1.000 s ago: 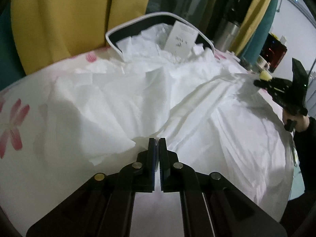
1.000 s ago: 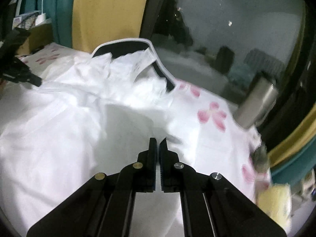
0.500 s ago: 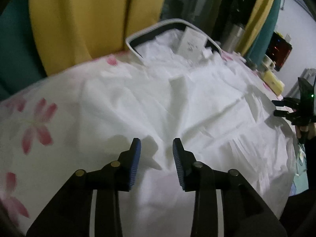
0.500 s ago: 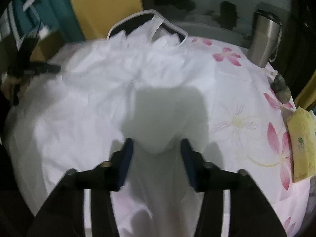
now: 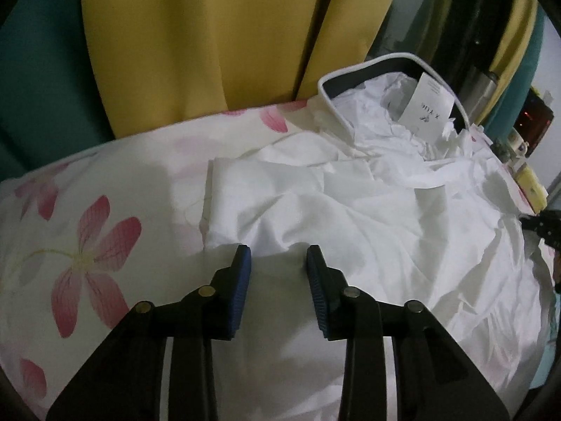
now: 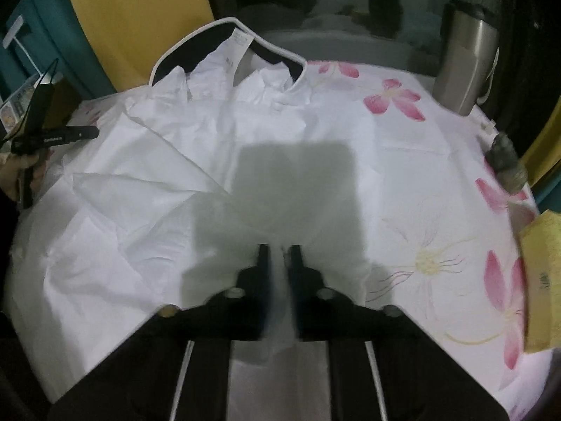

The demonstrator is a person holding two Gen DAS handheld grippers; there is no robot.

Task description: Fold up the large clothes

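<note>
A large white garment (image 5: 368,217) lies crumpled across the flowered tablecloth, its collar end piled into a dark basket. In the right wrist view the garment (image 6: 147,182) is spread wide with folds across it. My left gripper (image 5: 278,256) is open and empty, just above the garment's near left edge. My right gripper (image 6: 279,256) is blurred, its jaws a narrow gap apart, low over the garment's near right edge with white cloth showing between the jaws. The other gripper (image 6: 52,137) shows at the far left of the right wrist view.
A white-rimmed dark basket (image 5: 392,61) with a paper tag (image 5: 429,105) stands at the table's back. A steel tumbler (image 6: 466,66), a grey object (image 6: 506,161) and a yellow box (image 6: 540,280) stand along the right side. Yellow and teal curtains hang behind.
Both grippers were shut one second ago, opened and let the cloth drop flat. The left has pulled back to the garment's left edge. The right jaws have narrowed again.
</note>
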